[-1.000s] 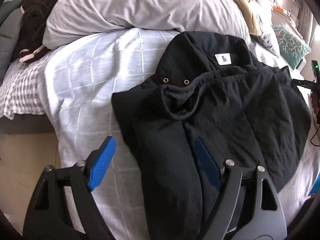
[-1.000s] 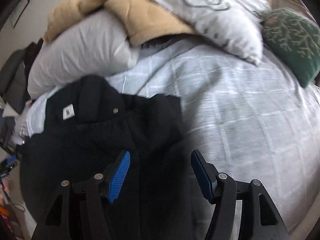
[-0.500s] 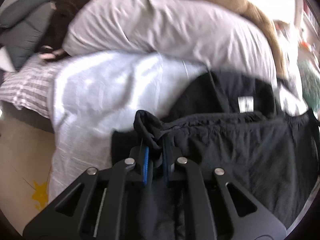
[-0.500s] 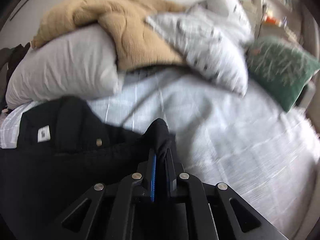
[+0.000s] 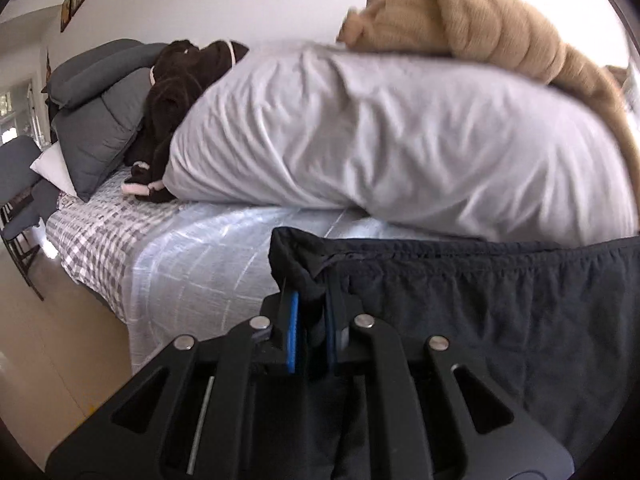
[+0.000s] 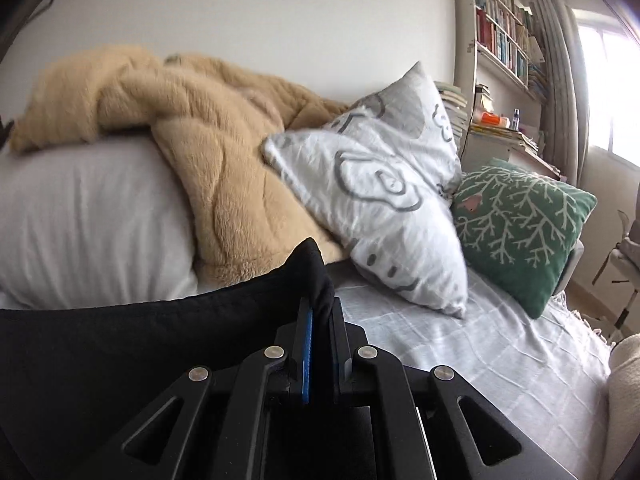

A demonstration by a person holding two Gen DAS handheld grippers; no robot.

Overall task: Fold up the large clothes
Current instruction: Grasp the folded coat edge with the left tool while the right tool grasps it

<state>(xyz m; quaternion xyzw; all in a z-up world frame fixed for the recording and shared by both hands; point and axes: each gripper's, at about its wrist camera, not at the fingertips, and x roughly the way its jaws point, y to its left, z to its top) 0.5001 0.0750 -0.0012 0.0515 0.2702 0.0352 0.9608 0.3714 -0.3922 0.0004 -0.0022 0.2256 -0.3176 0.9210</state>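
The bed [image 5: 192,264] fills most of the room, covered by a pale checked bedspread [image 6: 480,352]. Along its far side lies a long white pillow [image 5: 400,136] with a tan fleece blanket [image 6: 208,128] heaped over it. To the right lean a white cushion with grey drawings [image 6: 380,200] and a green cushion with a branch pattern [image 6: 520,224]; at the far left sit grey pillows [image 5: 100,120] and a dark brown garment [image 5: 176,92].

The black jacket [image 5: 500,320] is lifted off the near part of the bed, its upper edge stretched in a line between the two tongs, in front of the white pillow.

The left gripper [image 5: 310,312] is clamped narrow on the jacket's left corner, cloth bunched between its blue pads [image 5: 293,332]. The right gripper [image 6: 320,320] pinches the right corner the same way, a black peak of cloth sticking up above it.
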